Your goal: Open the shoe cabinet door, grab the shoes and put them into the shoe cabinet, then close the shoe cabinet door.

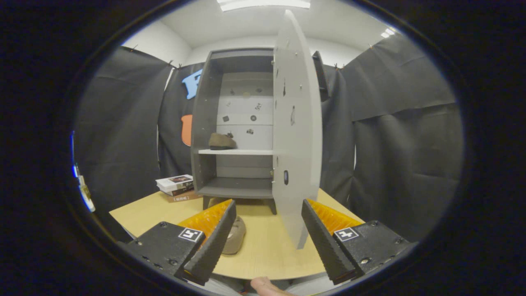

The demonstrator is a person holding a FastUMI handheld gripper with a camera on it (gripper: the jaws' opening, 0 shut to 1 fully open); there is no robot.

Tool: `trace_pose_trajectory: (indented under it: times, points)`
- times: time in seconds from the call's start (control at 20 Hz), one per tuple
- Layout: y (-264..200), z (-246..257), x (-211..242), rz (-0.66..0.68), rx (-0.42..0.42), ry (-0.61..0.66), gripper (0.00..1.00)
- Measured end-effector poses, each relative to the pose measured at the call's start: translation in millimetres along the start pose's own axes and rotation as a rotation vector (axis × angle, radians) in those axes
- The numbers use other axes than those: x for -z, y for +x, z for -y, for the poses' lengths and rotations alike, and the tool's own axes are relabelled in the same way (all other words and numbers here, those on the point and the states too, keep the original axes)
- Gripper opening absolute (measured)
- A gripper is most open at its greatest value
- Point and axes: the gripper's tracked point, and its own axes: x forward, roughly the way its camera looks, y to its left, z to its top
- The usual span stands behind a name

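Note:
A grey shoe cabinet [213,123] stands on the wooden table [263,250] beyond my fingers, its door [296,135] swung wide open toward me on the right side. One brown shoe [222,141] rests on the cabinet's middle shelf [236,151]. A second brown shoe [235,240] lies on the table just beside my left finger [213,242], partly hidden behind it. My gripper [269,242] is open, with nothing between its fingers; the door's lower edge hangs just ahead of the gap, near the right finger [324,242].
A stack of books [177,187] lies on the table left of the cabinet. Black cloth walls close in the booth on both sides. A person's fingertip [265,285] shows at the table's near edge, below the fingers.

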Motion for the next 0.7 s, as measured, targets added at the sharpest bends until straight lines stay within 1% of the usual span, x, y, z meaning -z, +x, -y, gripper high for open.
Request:
trace_pose_trajectory:
  times: [0.2, 0.5, 0.7]
  points:
    - [30, -37, 37, -0.053, -0.037, 0.028, 1.0]
    - [88, -79, 99, -0.134, -0.05, 0.083, 1.0]
    - [128, -106, 130, -0.15, -0.045, 0.041, 1.0]
